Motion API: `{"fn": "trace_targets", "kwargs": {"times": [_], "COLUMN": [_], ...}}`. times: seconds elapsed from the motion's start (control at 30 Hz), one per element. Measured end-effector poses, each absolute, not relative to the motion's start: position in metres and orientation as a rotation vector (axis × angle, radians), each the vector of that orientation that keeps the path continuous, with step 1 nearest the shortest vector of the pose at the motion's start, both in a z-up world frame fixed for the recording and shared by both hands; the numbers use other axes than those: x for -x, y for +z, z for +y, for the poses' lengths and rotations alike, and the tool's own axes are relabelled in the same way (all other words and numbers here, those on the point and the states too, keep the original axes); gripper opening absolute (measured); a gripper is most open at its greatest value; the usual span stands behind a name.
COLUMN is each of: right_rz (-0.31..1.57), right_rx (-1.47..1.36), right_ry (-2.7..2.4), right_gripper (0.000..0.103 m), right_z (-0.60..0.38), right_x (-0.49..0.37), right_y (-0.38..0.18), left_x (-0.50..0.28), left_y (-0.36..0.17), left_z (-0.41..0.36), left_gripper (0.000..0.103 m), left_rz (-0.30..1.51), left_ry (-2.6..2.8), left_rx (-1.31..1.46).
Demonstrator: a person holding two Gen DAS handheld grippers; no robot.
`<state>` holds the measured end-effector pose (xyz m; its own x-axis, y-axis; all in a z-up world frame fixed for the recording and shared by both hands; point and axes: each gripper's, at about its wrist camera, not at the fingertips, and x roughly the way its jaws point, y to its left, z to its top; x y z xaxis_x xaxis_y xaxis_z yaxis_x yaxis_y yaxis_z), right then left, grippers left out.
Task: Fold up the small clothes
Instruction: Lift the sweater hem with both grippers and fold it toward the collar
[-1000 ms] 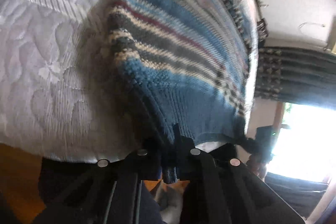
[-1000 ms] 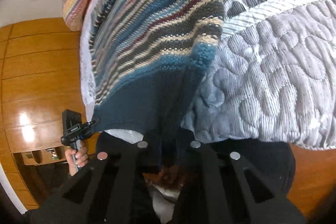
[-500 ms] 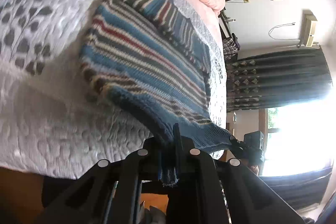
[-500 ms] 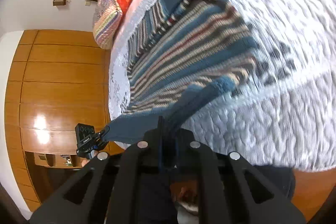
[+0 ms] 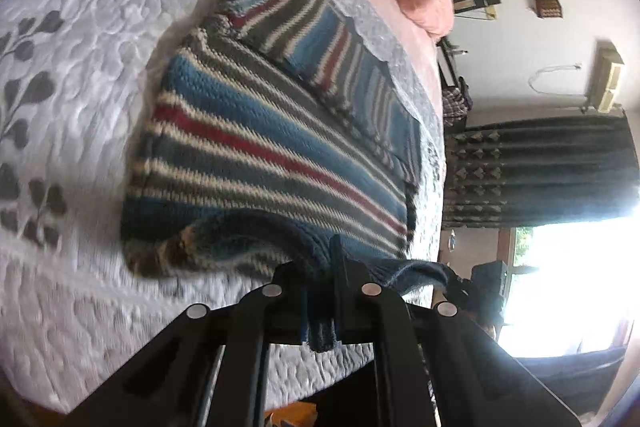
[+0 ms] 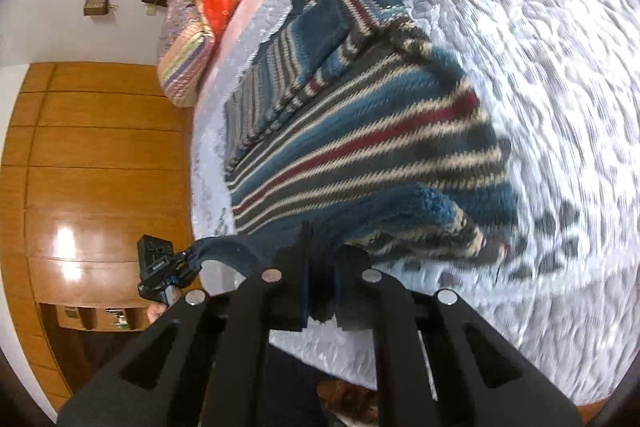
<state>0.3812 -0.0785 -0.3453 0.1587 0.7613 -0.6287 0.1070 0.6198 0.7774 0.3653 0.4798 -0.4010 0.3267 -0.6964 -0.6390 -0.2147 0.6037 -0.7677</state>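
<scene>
Striped sweater [image 5: 256, 147] hem, clamped in both closed claws.

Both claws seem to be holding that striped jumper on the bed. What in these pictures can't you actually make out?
- Left wrist view: the striped jumper hem vanishes inside the left claw, so how much is pinched is hidden.
- Right wrist view: the right claw likewise covers its pinched edge.
- The jumper's near fold and the quilt are motion-blurred.
- Left wrist view: the window is glared out.
- The jumper's underside is hidden.
</scene>
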Motion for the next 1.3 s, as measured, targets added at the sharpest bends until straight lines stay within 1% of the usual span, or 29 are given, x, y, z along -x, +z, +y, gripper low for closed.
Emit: {"fn": "trace_targets", "kwargs": {"times": [0.33, 0.4, 0.43, 0.5, 0.53, 0.57, 0.63, 0.7, 0.8, 0.93, 1.0, 1.13, 1.2, 1.3], "right_rz": [1.433, 1.439, 1.446, 1.441, 1.428, 1.413, 1.395, 1.382, 1.401, 1.387, 1.386, 1.422, 1.433, 1.449], "right_rx": [-0.755, -0.755, -0.764, -0.79, -0.797, -0.794, -0.762, -0.713, -0.682, -0.623, -0.568, -0.431, -0.367, -0.306], "right_ry": [0.462, 0.465, 0.476, 0.515, 0.539, 0.565, 0.609, 0.618, 0.608, 0.578, 0.581, 0.597, 0.595, 0.601], "right_gripper": [0.008, 0.013, 0.014, 0.02, 0.022, 0.024, 0.025, 0.031, 0.038, 0.038, 0.042, 0.043, 0.05, 0.052], "right_z": [-0.065, -0.064, -0.064, -0.068, -0.069, -0.071, -0.072, -0.074, -0.078, -0.087, -0.084, -0.067, -0.06, -0.051], "right_x": [-0.448, -0.458, -0.462, -0.469, -0.47, -0.471, -0.471, -0.472, -0.476, -0.482, -0.484, -0.488, -0.489, -0.489], "right_y": [-0.399, -0.407, -0.411, -0.408, -0.404, -0.397, -0.382, -0.372, -0.372, -0.373, -0.374, -0.387, -0.394, -0.404], "left_x": [-0.441, -0.449, -0.452, -0.456, -0.456, -0.455, -0.451, -0.447, -0.448, -0.456, -0.462, -0.473, -0.478, -0.484], "left_y": [-0.46, -0.469, -0.473, -0.473, -0.468, -0.461, -0.444, -0.426, -0.418, -0.421, -0.425, -0.438, -0.446, -0.454], "left_z": [0.477, 0.476, 0.476, 0.476, 0.476, 0.476, 0.475, 0.477, 0.484, 0.487, 0.485, 0.467, 0.461, 0.449], "left_gripper": [0.009, 0.014, 0.014, 0.018, 0.026, 0.043, 0.061, 0.063, 0.065, 0.065, 0.065, 0.065, 0.068, 0.074], "left_rz": [1.351, 1.371, 1.378, 1.383, 1.373, 1.355, 1.306, 1.262, 1.244, 1.268, 1.282, 1.325, 1.349, 1.363], "left_ry": [-0.312, -0.302, -0.303, -0.314, -0.33, -0.34, -0.361, -0.387, -0.384, -0.36, -0.364, -0.376, -0.377, -0.383], "left_rx": [0.896, 0.886, 0.887, 0.889, 0.874, 0.853, 0.804, 0.741, 0.69, 0.611, 0.561, 0.43, 0.381, 0.315]}}
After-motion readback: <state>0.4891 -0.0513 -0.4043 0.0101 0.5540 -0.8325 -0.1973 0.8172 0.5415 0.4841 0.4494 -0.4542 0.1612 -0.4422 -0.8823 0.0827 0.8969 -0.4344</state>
